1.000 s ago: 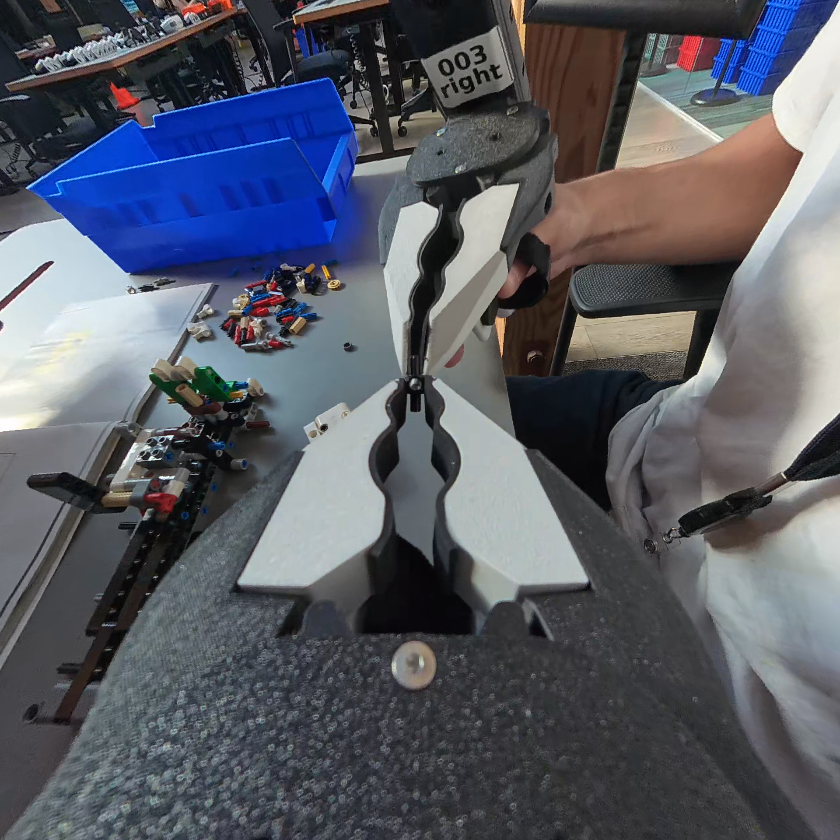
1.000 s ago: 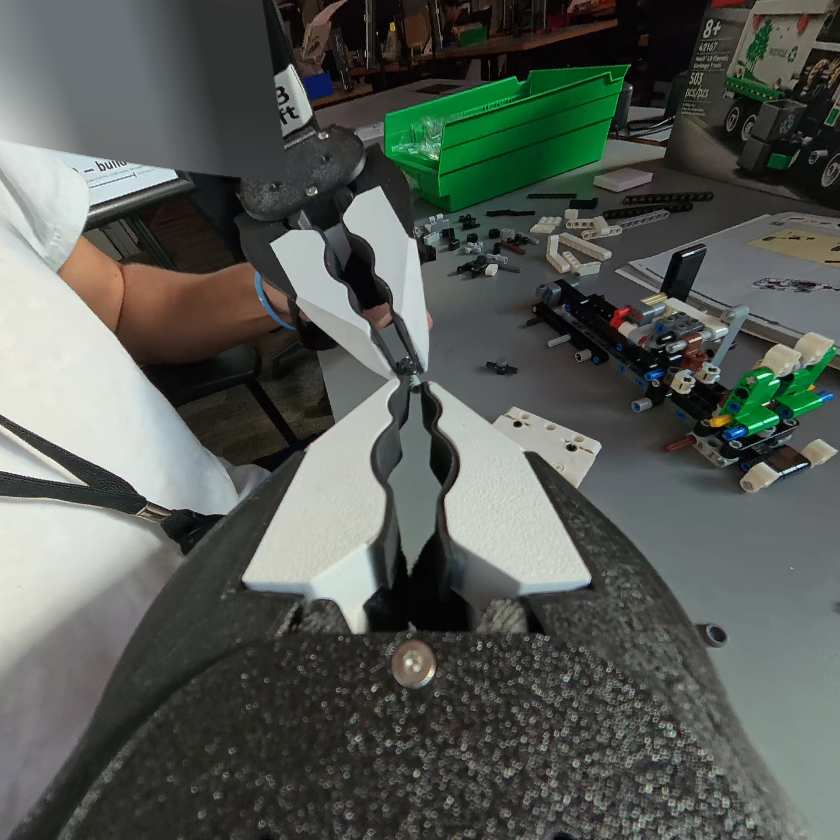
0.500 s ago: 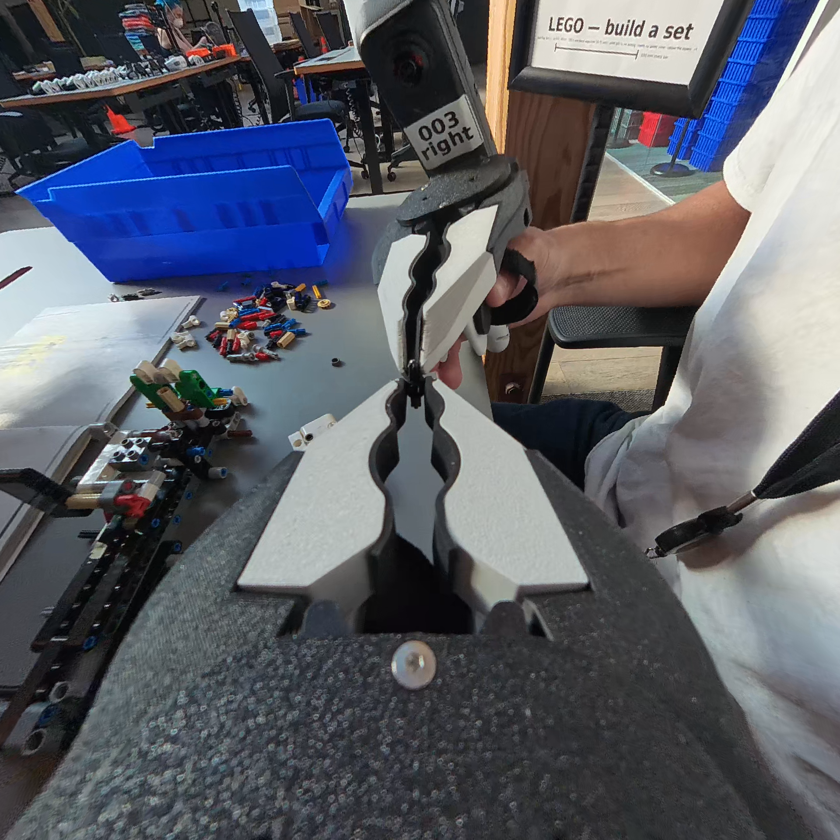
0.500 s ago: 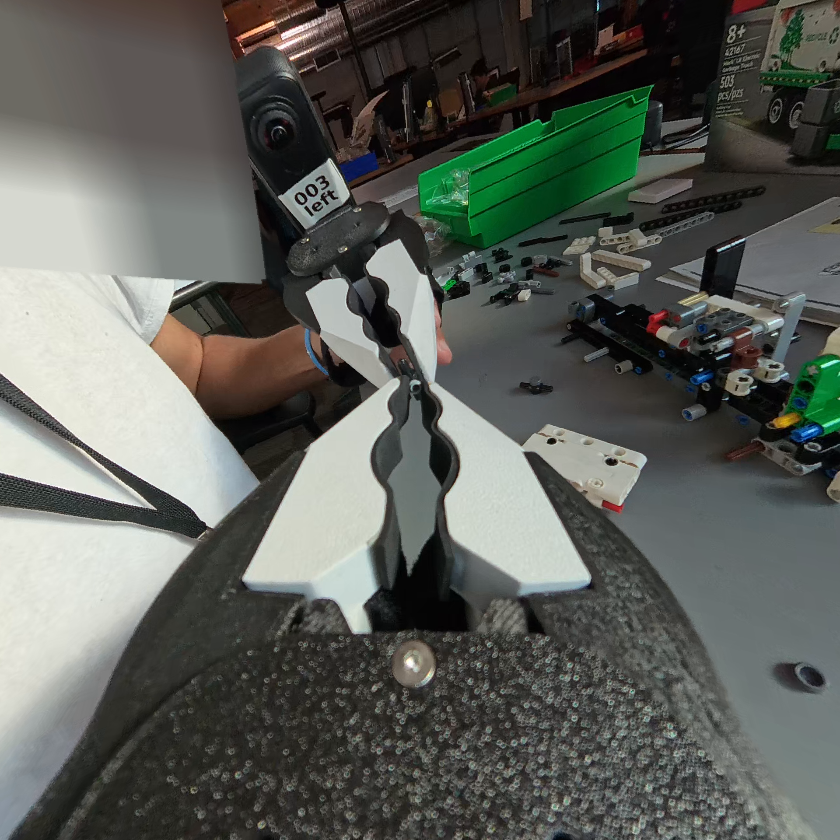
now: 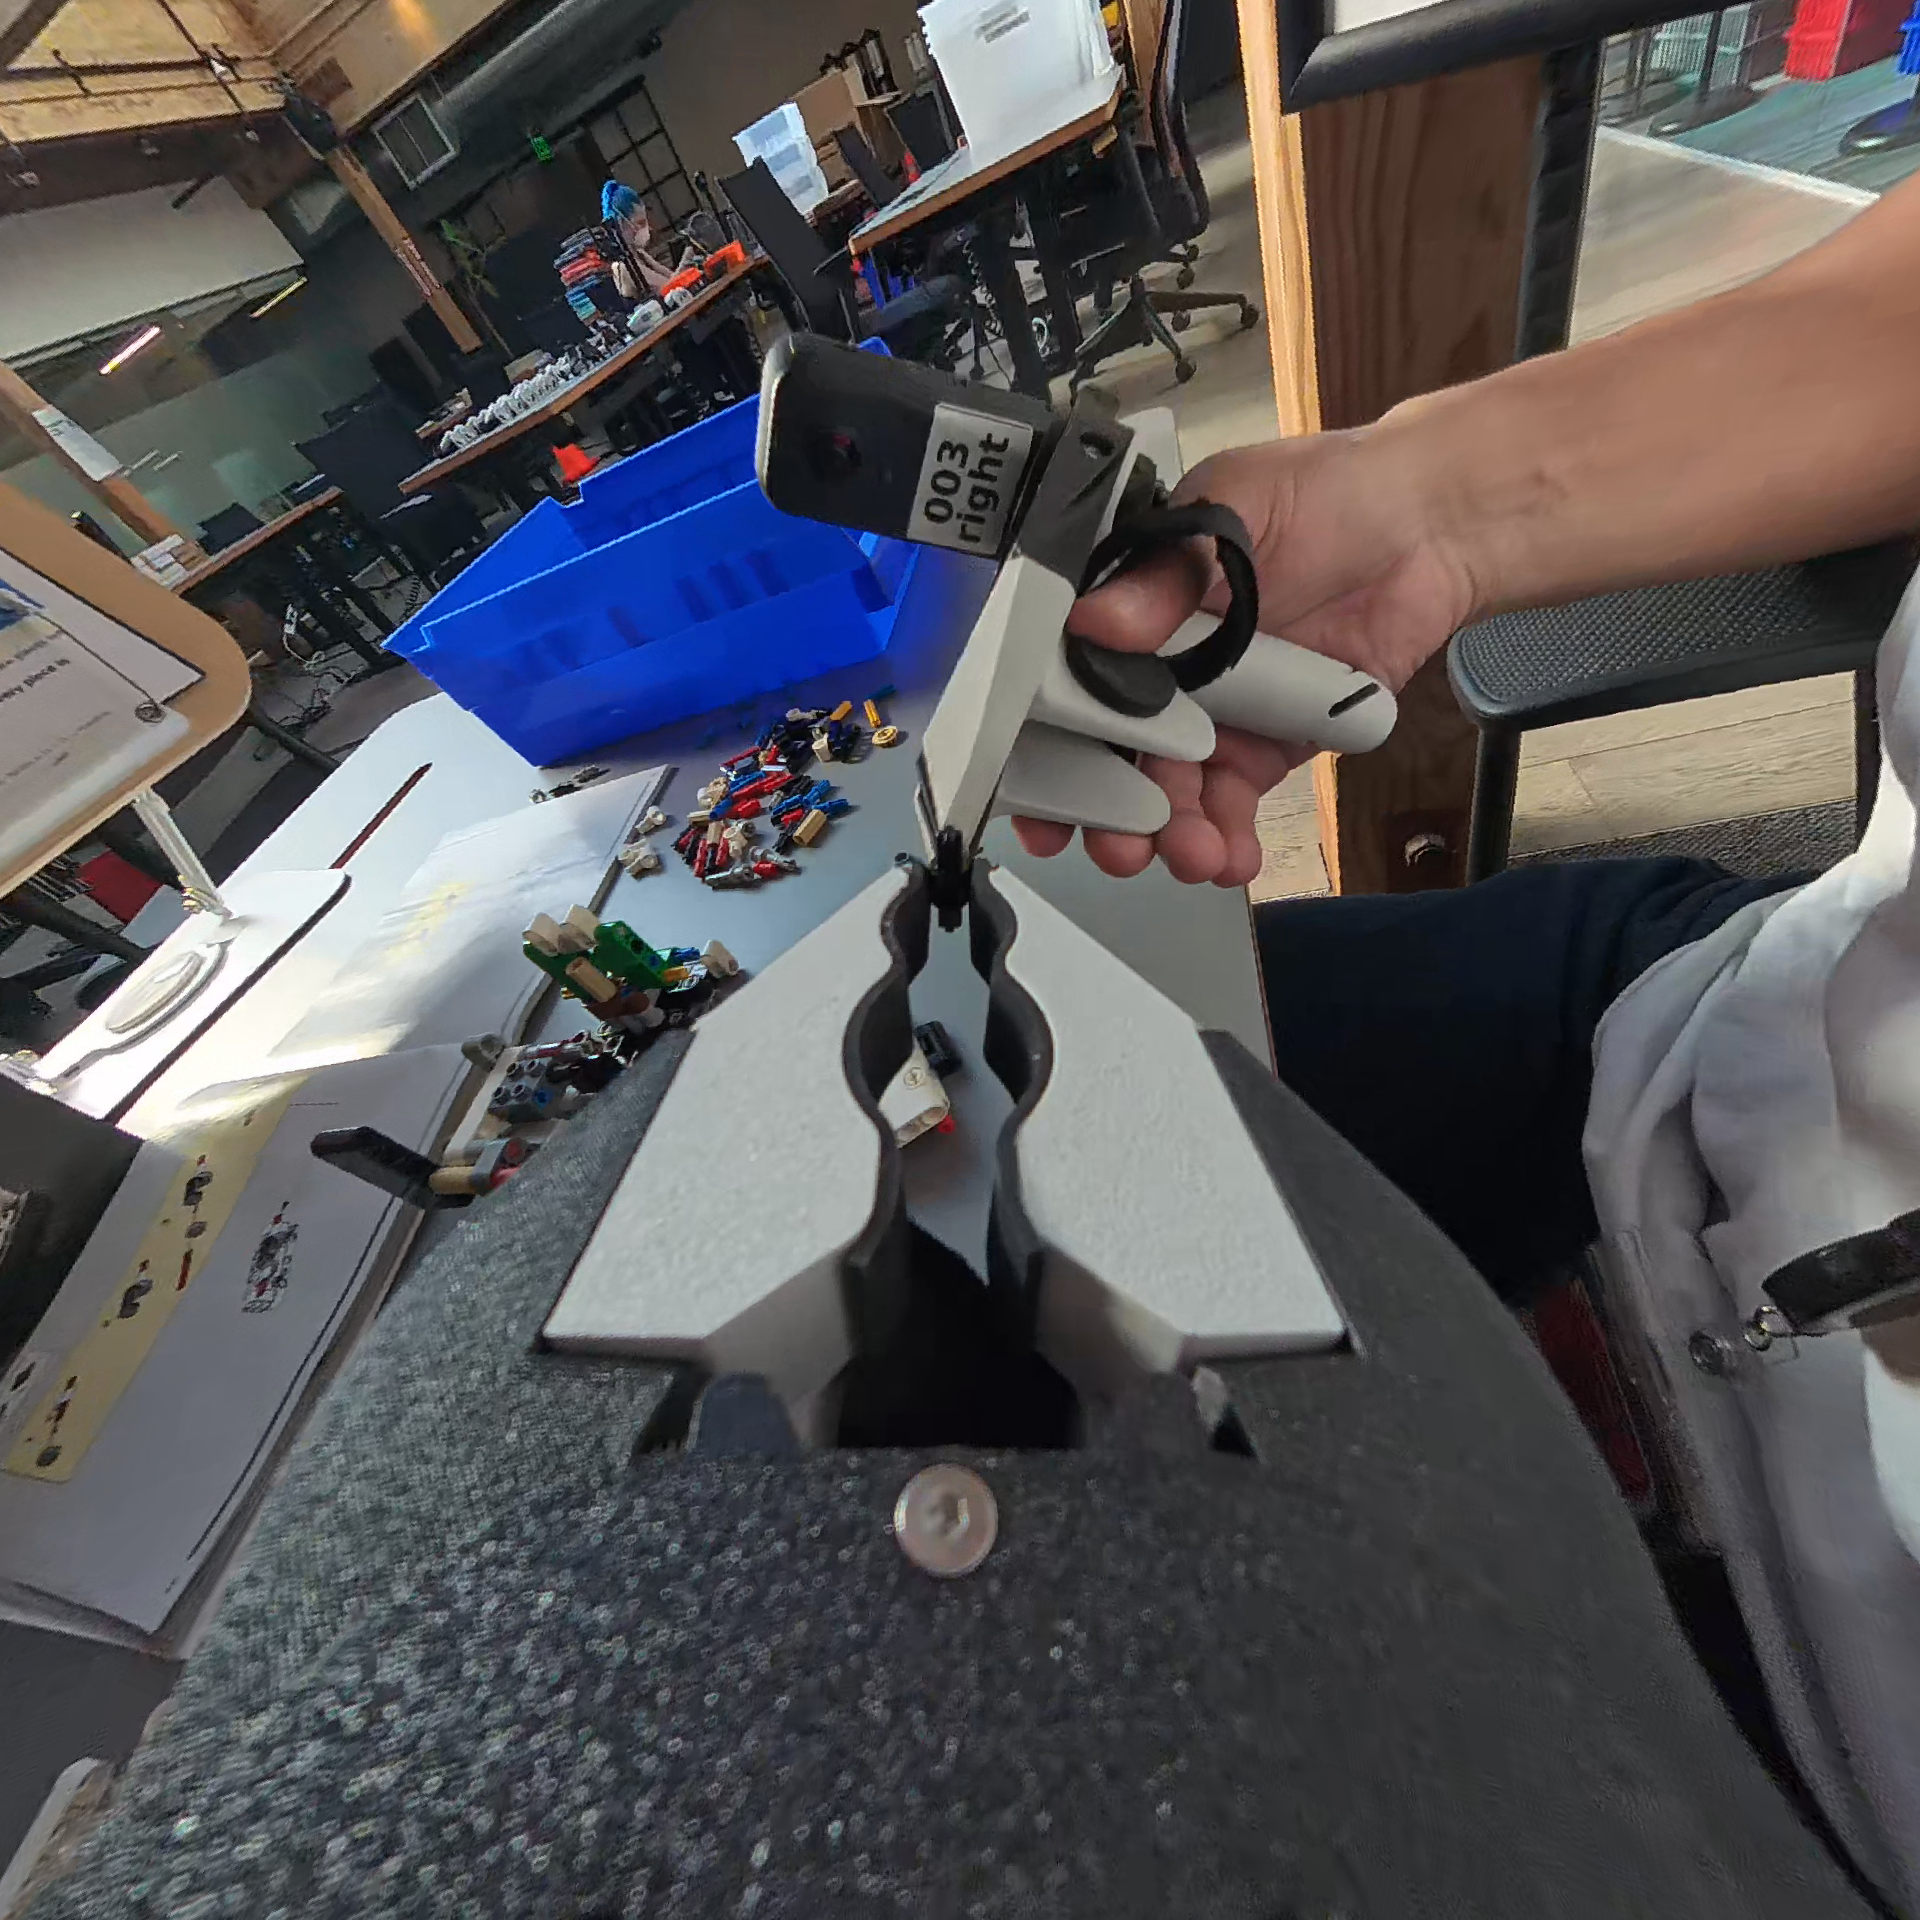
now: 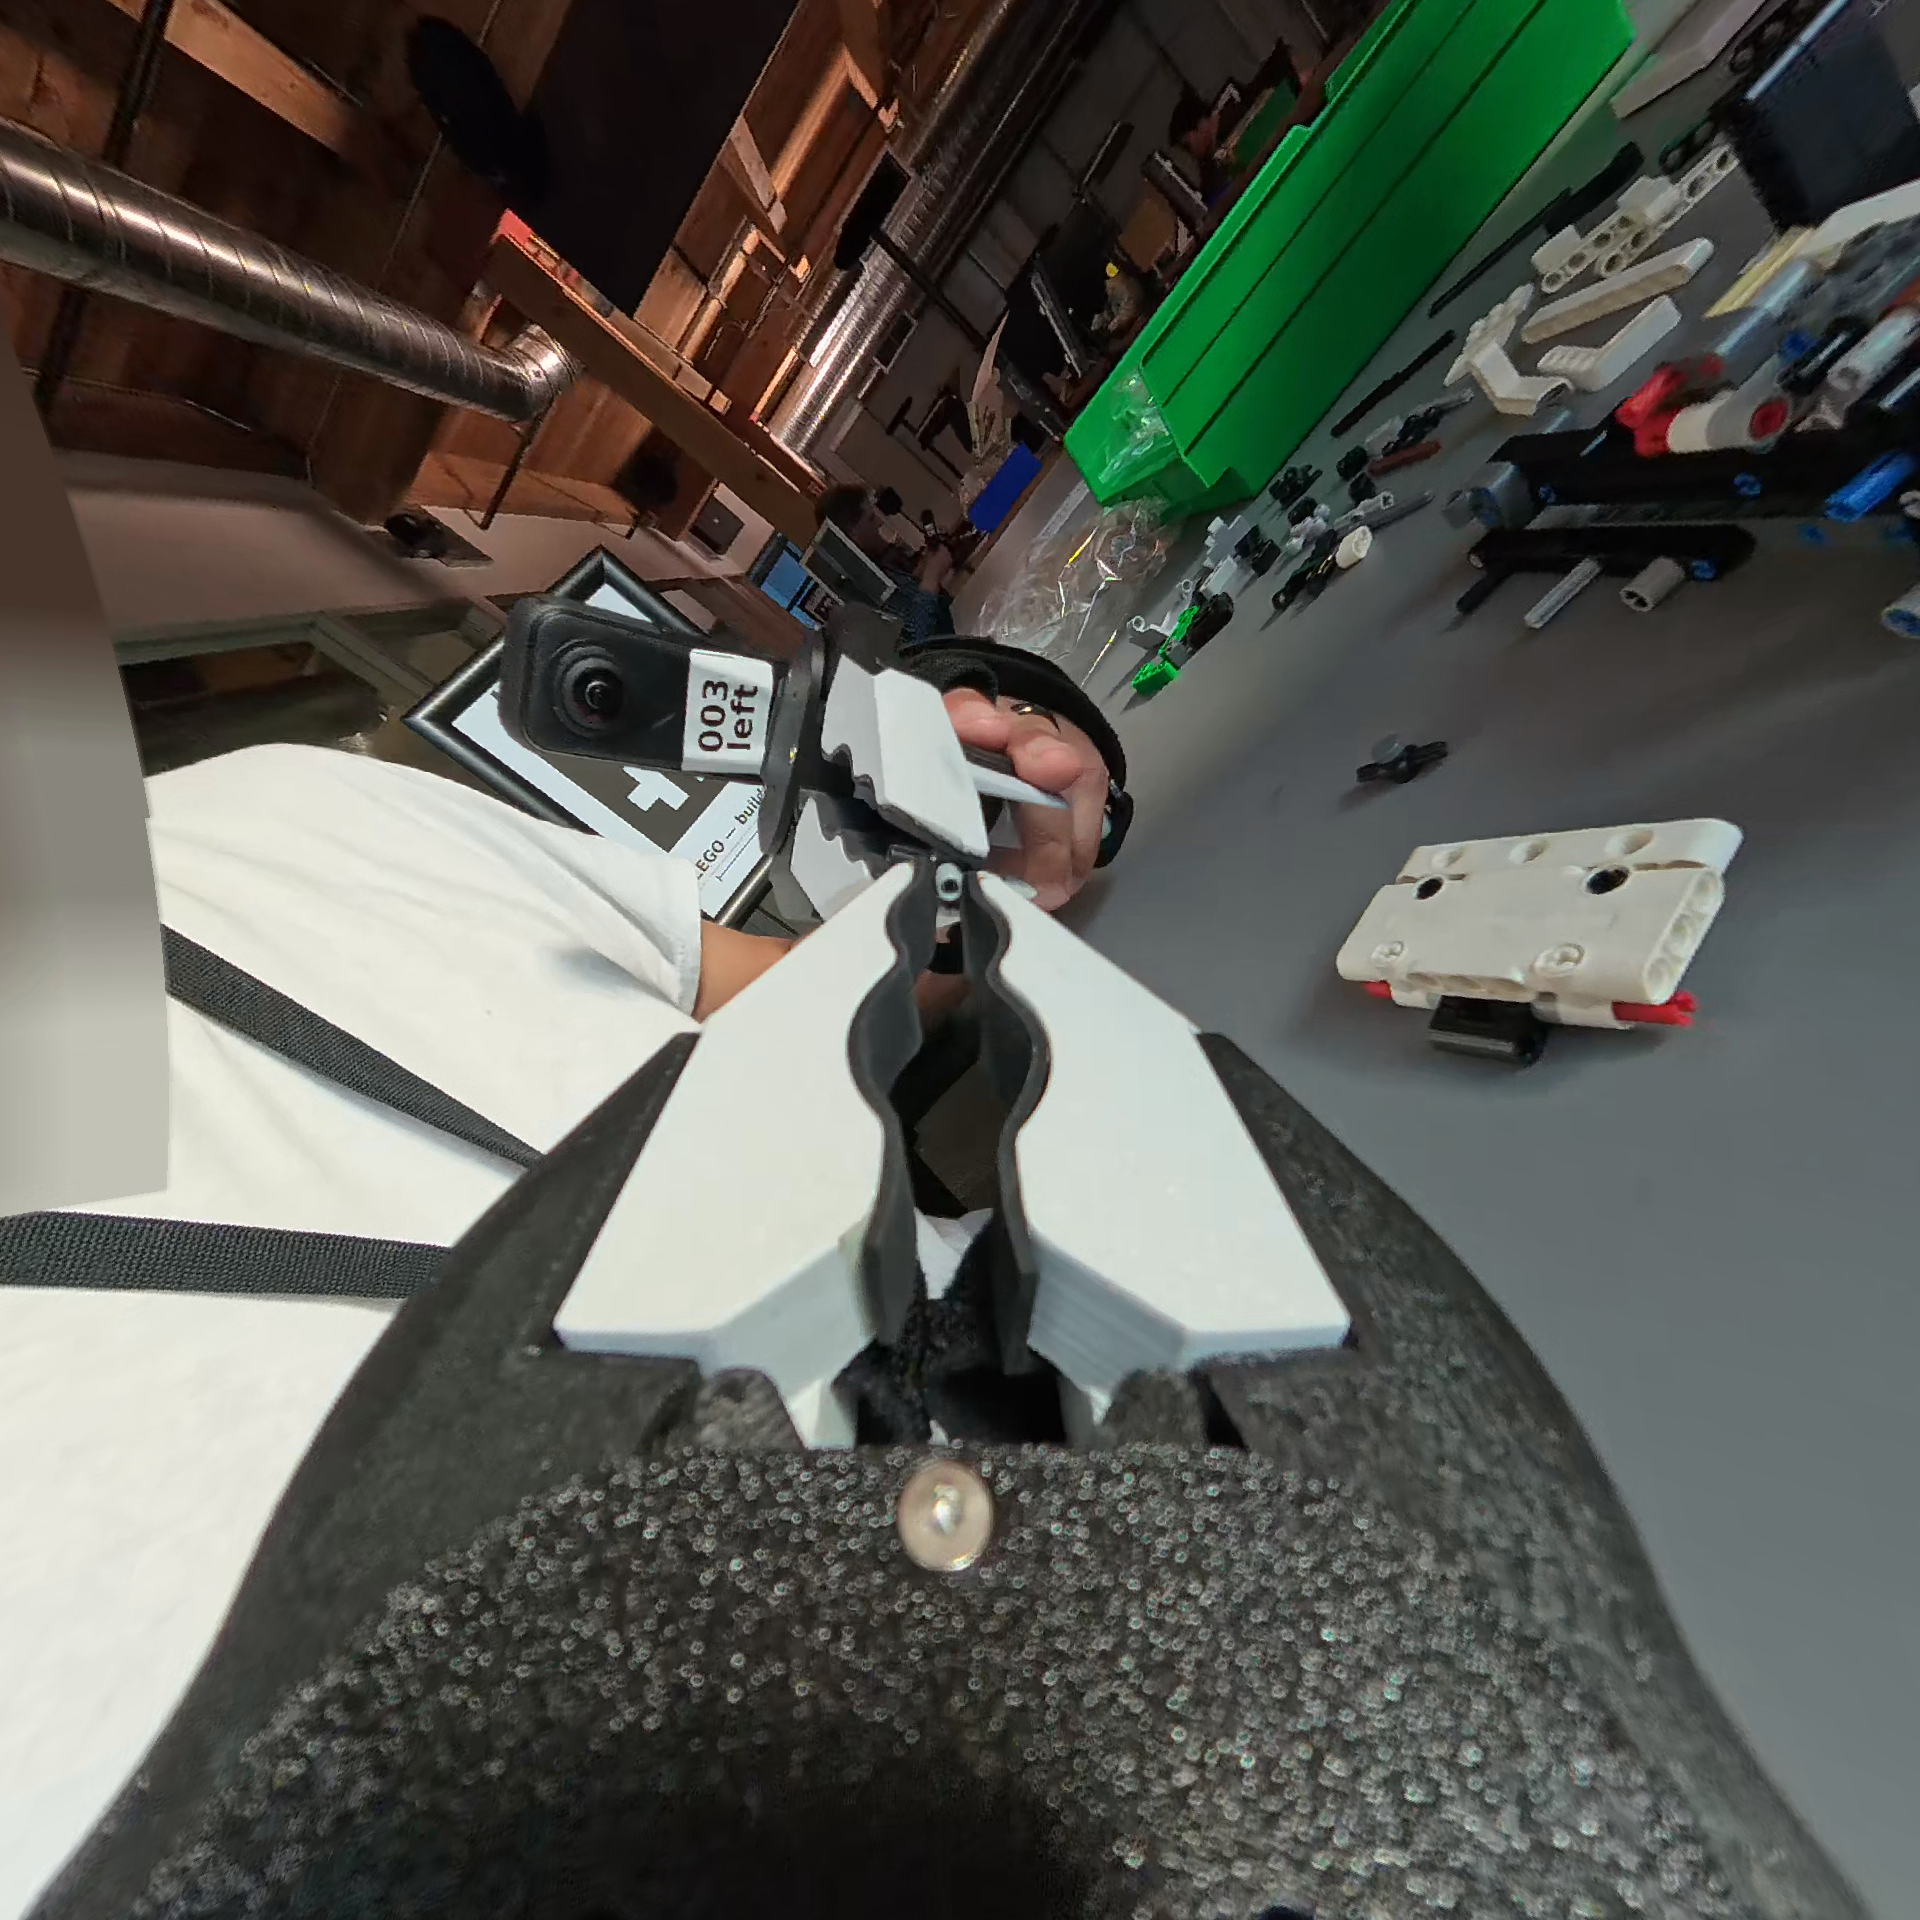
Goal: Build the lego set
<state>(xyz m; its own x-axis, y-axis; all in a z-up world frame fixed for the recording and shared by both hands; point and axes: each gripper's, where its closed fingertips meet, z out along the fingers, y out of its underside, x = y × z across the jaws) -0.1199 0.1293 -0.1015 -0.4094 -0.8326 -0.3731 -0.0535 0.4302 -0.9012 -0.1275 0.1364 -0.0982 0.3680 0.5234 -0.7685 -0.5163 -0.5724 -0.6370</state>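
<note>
Left wrist view puts the grey tabletop (image 5: 1091, 935) under and beyond the fingers, with a blue plastic bin (image 5: 665, 613) far ahead to their left and a loose heap of small red, blue, black and tan plastic pins (image 5: 764, 805) between bin and fingertips. Nearer, left of the fingers, lies a half-built green, black and grey brick model (image 5: 613, 966); a white perforated brick block (image 6: 1538, 925) rests on the table under them.

Smallest of all is the piece both tools share: a tiny black plastic connector pin (image 5: 945, 883), held in the air just above the table edge. The left gripper (image 5: 948, 906) is closed on its lower end, dark pads pressing from both sides. The right gripper (image 5: 943, 831) comes down from above, its white fingers (image 5: 987, 686) pinched together on the upper end; in the right wrist view a pale ring end (image 6: 945, 885) shows at that gripper's own tips (image 6: 943, 896).

The risks, as I judge them: so small a part gripped only at the tips may twist or shoot out if either tool turns or pulls off-axis. Dropped here, it could roll off the near edge into the person's lap, or vanish among the loose pins.
</note>
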